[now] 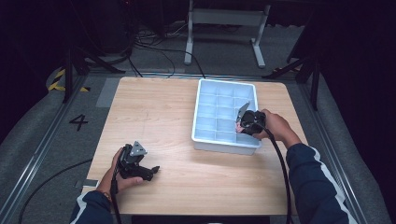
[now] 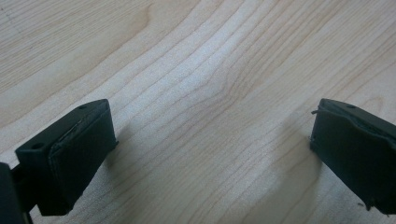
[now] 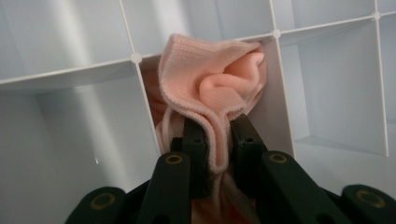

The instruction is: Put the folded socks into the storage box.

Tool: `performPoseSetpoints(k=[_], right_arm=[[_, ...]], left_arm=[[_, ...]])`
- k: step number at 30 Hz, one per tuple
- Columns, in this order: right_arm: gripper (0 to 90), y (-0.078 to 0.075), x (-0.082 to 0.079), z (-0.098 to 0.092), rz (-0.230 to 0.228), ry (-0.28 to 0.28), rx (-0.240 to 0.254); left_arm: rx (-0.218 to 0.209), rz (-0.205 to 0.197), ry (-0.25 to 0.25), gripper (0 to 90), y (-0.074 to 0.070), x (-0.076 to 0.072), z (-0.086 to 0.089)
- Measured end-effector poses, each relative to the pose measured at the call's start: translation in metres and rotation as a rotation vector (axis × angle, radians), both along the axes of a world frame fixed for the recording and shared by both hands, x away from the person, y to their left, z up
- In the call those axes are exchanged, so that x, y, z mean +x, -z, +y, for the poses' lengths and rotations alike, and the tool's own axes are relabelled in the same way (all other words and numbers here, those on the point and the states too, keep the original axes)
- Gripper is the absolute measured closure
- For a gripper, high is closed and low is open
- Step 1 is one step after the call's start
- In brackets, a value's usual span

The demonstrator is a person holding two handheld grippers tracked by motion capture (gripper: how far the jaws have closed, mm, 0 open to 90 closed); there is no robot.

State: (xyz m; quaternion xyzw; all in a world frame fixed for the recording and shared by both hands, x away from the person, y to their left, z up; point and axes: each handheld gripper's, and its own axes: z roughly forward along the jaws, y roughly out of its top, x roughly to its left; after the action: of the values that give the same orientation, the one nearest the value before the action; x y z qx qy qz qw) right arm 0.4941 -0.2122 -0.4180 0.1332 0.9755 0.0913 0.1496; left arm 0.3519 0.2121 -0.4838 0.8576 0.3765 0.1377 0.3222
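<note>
Pink cloth [image 3: 219, 88] pinched by right gripper [image 3: 217, 128] inside compartment of divider tray [image 1: 204, 140]; snagging on partition risked if lifted askew. Left gripper [image 2: 210, 149] held wide, empty, beside tray.

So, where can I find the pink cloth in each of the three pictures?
High view: pink cloth at the right gripper, in the divided tray.
Left gripper view: not in it; bare wooden table.
Right gripper view: centre, pinched between the jaws, in one compartment.
Shared landmark: the tray's white dividers.
</note>
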Motion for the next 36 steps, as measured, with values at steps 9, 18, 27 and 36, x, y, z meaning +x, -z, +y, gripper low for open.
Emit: performPoseSetpoints(k=[9, 18, 27, 36], right_arm=[[78.0, 0.0, 0.0, -0.004, -0.004, 0.012, 0.033], [70.3, -0.004, 0.0, -0.013, -0.013, 0.052, 0.111], [49.6, -0.023, -0.006, -0.031, -0.078, 0.105, 0.188], [46.5, -0.037, -0.013, -0.042, -0.126, 0.137, 0.297]], left_arm=[[-0.001, 0.0, 0.001, 0.3, 0.0, 0.0, 0.0], [0.0, 0.0, 0.0, 0.3, 0.0, 0.0, 0.0], [-0.001, 0.0, 0.0, 0.3, 0.0, 0.0, 0.0], [0.0, 0.0, 0.001, 0.3, 0.0, 0.0, 0.0]])
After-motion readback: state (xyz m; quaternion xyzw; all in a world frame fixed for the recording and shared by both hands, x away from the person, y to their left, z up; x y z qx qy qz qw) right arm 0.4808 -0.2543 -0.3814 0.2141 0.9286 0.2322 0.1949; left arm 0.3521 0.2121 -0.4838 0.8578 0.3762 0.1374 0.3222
